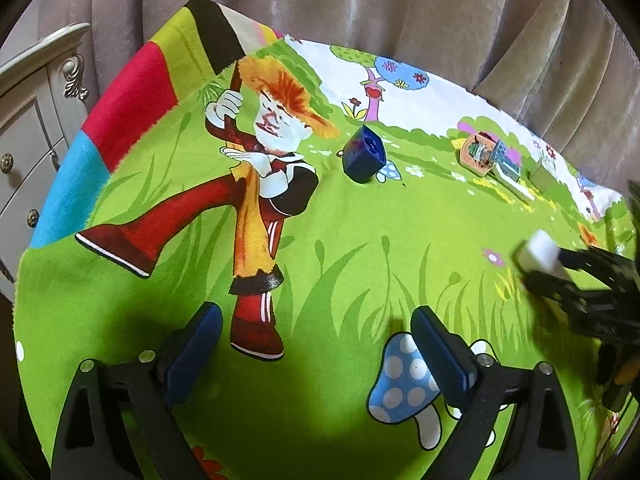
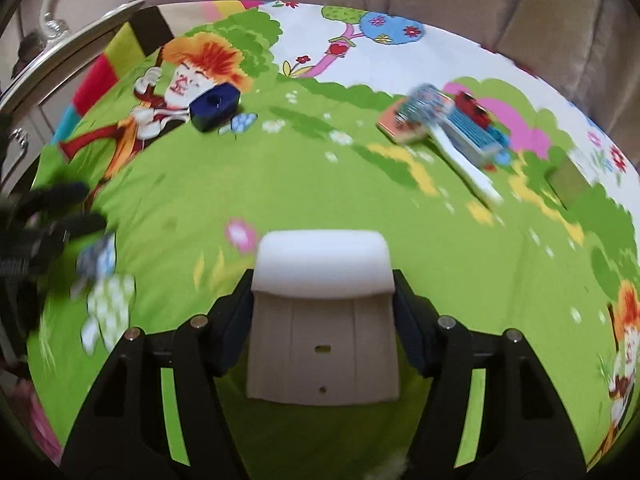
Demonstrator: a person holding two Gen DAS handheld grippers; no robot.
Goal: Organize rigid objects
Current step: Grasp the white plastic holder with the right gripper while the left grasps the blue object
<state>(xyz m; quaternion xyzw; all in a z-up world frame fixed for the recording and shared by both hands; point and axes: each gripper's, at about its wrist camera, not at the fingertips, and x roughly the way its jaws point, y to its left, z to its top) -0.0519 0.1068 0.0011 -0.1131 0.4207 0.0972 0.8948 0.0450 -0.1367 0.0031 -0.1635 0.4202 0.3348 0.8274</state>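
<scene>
My right gripper [image 2: 322,304] is shut on a white block [image 2: 322,300] and holds it above the cartoon-printed cloth [image 2: 320,184]. The same block [image 1: 536,254] and gripper [image 1: 548,268] show blurred at the right edge of the left wrist view. My left gripper [image 1: 316,344] is open and empty above the cloth [image 1: 320,248]. A dark blue box [image 1: 365,154] [image 2: 214,106] lies at the back middle. An orange card [image 1: 476,152] [image 2: 402,126], a white toothbrush [image 2: 452,148] [image 1: 514,184], a blue pack [image 2: 474,130] and a green block [image 1: 544,174] [image 2: 568,182] lie at the back right.
A pale curtain [image 1: 380,4] hangs behind the table. A cream cabinet [image 1: 32,120] with knobs stands at the left. The left gripper [image 2: 60,220] shows blurred at the left edge of the right wrist view.
</scene>
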